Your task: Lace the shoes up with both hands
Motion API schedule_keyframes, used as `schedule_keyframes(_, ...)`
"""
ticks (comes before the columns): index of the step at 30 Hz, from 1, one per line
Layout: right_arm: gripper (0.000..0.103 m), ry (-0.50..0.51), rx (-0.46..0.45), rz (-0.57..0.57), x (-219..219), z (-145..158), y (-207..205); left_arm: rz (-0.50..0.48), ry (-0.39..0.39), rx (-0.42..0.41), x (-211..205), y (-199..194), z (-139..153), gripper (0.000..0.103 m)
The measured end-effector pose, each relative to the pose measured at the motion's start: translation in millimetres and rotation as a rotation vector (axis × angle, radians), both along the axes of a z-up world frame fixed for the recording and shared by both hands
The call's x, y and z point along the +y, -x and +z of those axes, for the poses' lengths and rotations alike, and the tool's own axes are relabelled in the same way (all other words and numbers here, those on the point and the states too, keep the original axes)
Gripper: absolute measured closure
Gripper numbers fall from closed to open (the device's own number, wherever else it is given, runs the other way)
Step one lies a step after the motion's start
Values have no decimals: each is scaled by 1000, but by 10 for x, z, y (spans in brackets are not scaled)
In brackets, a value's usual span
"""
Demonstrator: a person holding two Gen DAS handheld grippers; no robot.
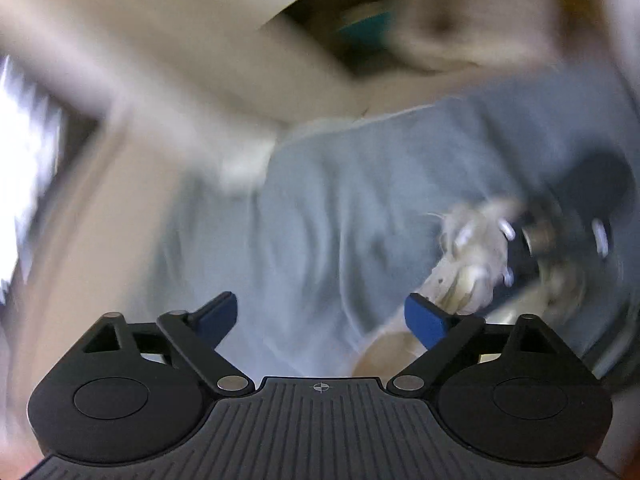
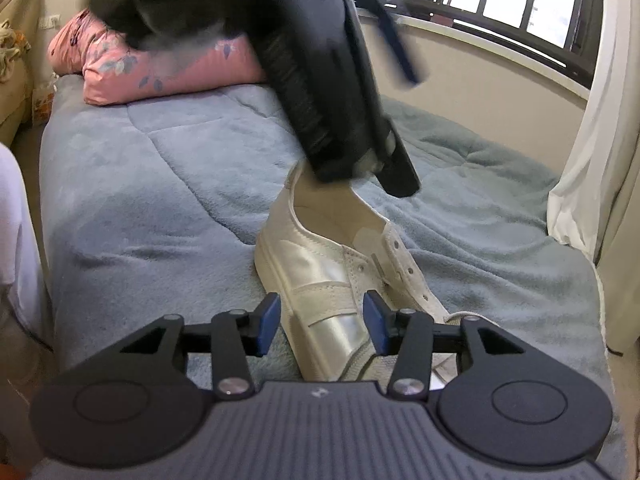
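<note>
Resting on the blue blanket (image 2: 160, 184), the shoe (image 2: 320, 264) lies between gaping right tongs (image 2: 323, 322).

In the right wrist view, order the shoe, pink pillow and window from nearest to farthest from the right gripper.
From the right gripper:
1. Shoe, directly ahead between the fingers.
2. Pink pillow, far left on the blanket.
3. Window, upper right, beyond the bed.

Left claw (image 1: 320, 320) stood wide open, blue fingertips (image 1: 426, 322) well apart, nothing between them; its view was motion-blurred. Right claw (image 2: 324, 322) was also open and empty, fingers level. From the right wrist, the left claw (image 2: 344, 92) appeared raised, tilted steeply downward.
</note>
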State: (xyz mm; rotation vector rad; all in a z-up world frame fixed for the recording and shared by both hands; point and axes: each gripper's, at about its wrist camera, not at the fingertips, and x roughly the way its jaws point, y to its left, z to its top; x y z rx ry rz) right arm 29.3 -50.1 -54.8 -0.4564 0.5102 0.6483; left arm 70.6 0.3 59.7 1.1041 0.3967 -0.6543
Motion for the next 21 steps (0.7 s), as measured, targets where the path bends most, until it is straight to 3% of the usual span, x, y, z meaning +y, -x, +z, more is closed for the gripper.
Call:
schedule_keyframes(2, 53, -1, 0, 2, -6, 1, 8, -147, -131, -23, -25, 97, -174, 9)
schedule_keyframes(5, 52, -7, 6, 1, -1, 7, -3, -170, -171, 61, -10, 23, -268, 8)
schedule_keyframes(10, 50, -5, 5, 6, -4, 8, 4, -42, -129, 79, 67, -308, -300, 9)
schedule_keyframes(15, 49, 3, 6, 10, -6, -3, 5, -35, -130, 103, 41, -359, -391, 9)
schedule_keyframes(21, 44, 22, -1, 19, 14, -29, 29, 39, -37, 100, 22, -476, -385, 8)
